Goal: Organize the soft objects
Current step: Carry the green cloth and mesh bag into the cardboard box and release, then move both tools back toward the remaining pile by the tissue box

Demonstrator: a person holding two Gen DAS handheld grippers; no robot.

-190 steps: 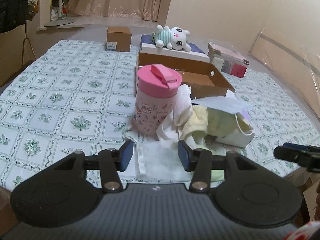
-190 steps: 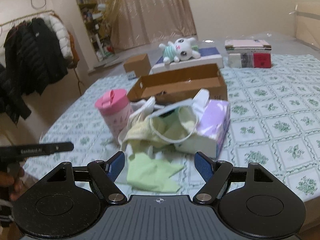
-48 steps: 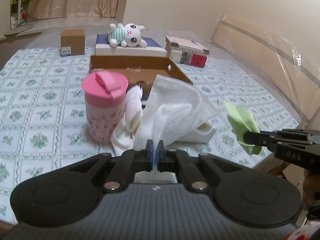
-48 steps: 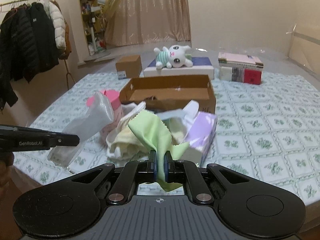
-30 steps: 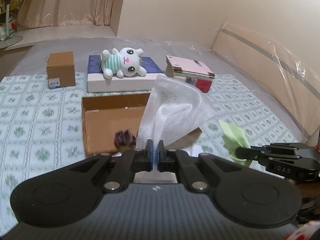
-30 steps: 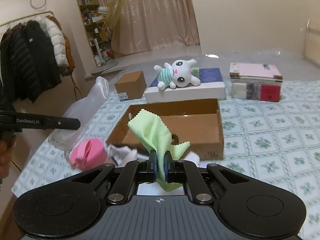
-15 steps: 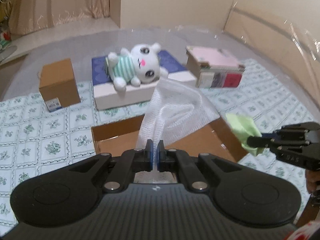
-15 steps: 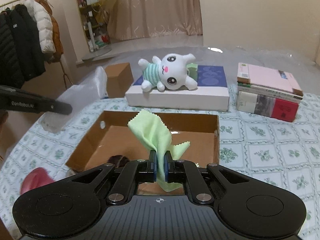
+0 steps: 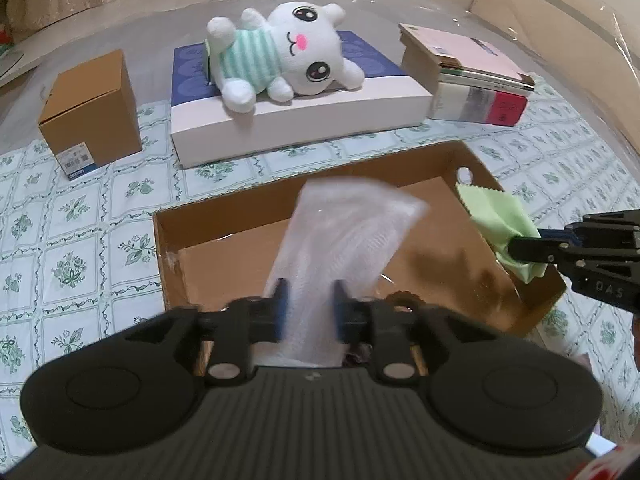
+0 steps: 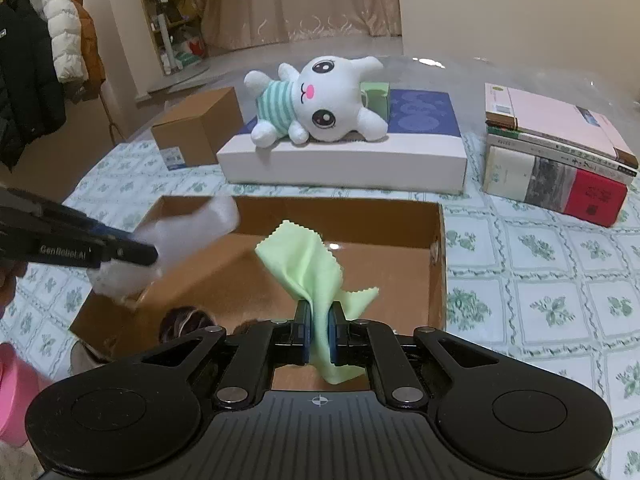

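Note:
A shallow brown cardboard box [image 9: 224, 224] [image 10: 436, 276] lies open on the patterned cloth. My left gripper [image 9: 307, 304] is over its near edge with its jaws parted; a blurred white mesh cloth [image 9: 340, 236] [image 10: 180, 236] slips between them. My right gripper [image 10: 318, 330] is shut on a light green cloth [image 10: 310, 264] and holds it above the box's near right part; that cloth also shows in the left wrist view [image 9: 496, 216]. A dark item [image 10: 186, 320] lies at the box's near edge.
A white plush bunny [image 9: 288, 60] [image 10: 320, 100] lies on a white and blue flat box [image 9: 400, 96]. A small brown carton [image 9: 88, 116] stands at the left, stacked books [image 10: 560, 152] at the right. A pink cup lid [image 10: 12, 396] shows at the lower left.
My left gripper has opened and the white mesh cloth is dropping toward the box. Both grippers have moved forward and lower over the box. The right gripper's jaws now stand slightly apart around the green cloth.

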